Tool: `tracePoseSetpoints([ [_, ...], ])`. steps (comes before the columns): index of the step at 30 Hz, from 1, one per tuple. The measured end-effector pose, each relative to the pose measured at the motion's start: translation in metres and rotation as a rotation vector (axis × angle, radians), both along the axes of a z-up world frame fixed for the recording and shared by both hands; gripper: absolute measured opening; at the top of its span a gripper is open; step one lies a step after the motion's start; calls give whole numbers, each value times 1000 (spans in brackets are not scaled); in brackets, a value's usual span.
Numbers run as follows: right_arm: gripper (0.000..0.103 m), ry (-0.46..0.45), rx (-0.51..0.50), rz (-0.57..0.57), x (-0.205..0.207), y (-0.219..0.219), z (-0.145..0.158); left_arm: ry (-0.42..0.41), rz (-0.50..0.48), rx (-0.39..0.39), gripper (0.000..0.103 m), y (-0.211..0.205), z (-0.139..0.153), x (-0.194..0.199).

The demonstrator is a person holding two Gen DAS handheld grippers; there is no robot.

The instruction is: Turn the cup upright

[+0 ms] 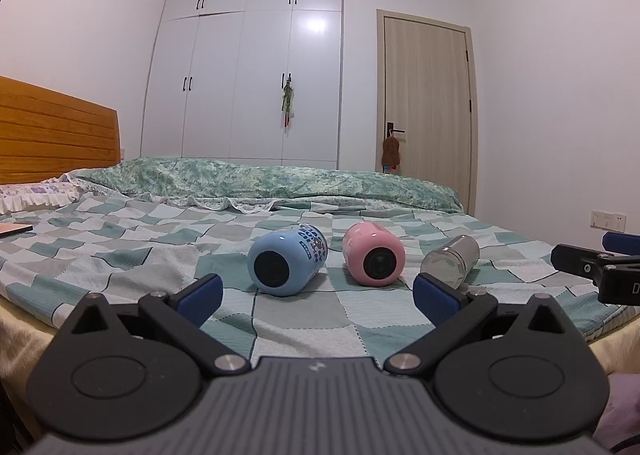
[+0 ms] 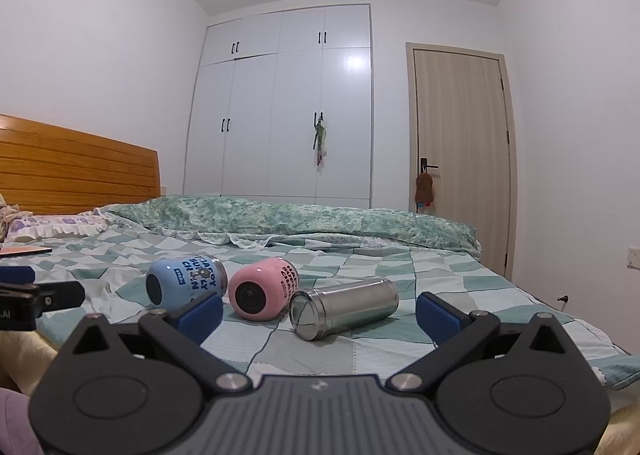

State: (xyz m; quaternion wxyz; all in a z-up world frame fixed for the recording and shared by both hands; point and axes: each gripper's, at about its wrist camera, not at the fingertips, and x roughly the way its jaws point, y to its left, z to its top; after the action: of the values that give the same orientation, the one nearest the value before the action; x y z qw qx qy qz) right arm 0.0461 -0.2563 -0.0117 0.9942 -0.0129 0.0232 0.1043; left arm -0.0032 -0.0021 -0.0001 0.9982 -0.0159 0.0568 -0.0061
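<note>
Left wrist view shows three cups lying on their sides on the checked bedspread (image 1: 120,239): blue cup (image 1: 286,265), pink cup (image 1: 374,255), and a steel cup (image 1: 452,261), apparently closed-end forward. Left gripper (image 1: 318,293) and right gripper (image 2: 320,309) both gape wide, holding nothing, near the cups.

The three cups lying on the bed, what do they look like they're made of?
Silver cup: apparently stainless steel, brushed and mirror-like, reflecting the checked bedspread. Blue cup and pink cup: smooth glossy coating with printed lettering and small highlights; painted metal or plastic, can't tell which.
</note>
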Motion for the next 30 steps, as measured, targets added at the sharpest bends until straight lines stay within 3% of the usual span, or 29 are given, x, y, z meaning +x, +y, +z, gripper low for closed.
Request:
tracePoseSetpoints([
  [30, 103, -9, -47, -4, -7, 4, 0, -7, 8, 24, 103, -5, -1, -1],
])
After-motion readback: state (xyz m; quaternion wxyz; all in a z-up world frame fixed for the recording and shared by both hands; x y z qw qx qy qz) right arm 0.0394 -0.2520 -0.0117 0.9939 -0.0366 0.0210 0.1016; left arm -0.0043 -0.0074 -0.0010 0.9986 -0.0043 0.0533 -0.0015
